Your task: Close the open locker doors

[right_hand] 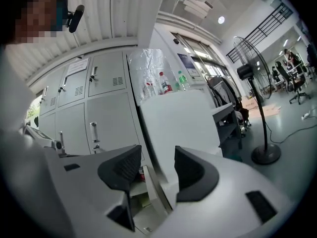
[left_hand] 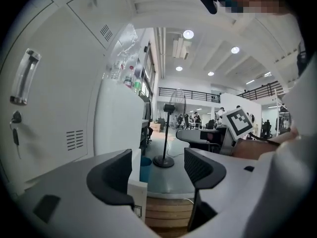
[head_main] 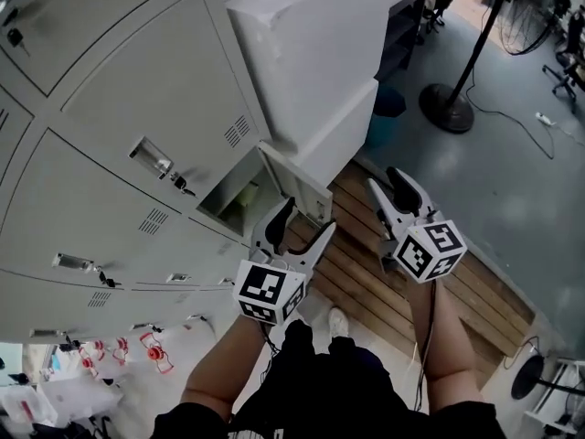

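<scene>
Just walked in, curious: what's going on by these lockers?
A person faces a bank of grey metal lockers with a two-jaw gripper in each hand. One low grey locker door stands ajar. The left gripper is close to its edge, the right gripper apart from it; both have jaws apart, holding nothing. The door is not yet shut.

A bank of pale grey steel lockers (head_main: 110, 90) fills the upper left of the head view, and its open locker door (head_main: 294, 188) at centre is the same grey. At top centre is a plain white boxy cabinet (head_main: 311, 53). The slatted wooden platform (head_main: 366, 277) below centre is brown. The smooth floor (head_main: 512, 181) at right is blue-grey, and the round-based fan stand (head_main: 448, 106) on it is black. The left gripper (head_main: 309, 218) and right gripper (head_main: 386, 179) are white with black pads and black-and-white square markers.
</scene>
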`<state>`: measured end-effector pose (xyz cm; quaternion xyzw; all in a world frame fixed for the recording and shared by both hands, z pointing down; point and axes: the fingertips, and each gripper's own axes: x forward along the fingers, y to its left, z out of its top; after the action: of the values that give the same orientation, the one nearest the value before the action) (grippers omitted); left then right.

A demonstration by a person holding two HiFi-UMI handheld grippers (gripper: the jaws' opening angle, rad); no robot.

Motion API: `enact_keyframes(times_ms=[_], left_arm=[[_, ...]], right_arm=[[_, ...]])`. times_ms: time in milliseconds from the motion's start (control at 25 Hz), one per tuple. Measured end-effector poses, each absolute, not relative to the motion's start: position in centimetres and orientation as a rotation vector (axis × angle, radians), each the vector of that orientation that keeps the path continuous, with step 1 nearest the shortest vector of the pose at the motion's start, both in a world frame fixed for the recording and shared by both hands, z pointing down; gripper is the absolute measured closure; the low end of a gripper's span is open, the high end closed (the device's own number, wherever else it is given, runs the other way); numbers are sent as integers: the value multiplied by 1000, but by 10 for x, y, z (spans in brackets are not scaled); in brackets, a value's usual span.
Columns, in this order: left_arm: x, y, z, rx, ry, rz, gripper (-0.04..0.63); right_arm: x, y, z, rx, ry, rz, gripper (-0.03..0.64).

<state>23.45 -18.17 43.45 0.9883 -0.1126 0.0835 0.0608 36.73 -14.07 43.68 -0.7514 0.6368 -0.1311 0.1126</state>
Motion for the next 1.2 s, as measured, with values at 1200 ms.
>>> enact_keyframes(times_ms=[1200], left_arm=[[308,-237,630,2804,-633,477,258]], right_arm=[[364,-150,619,-2166,1817,-743,449]])
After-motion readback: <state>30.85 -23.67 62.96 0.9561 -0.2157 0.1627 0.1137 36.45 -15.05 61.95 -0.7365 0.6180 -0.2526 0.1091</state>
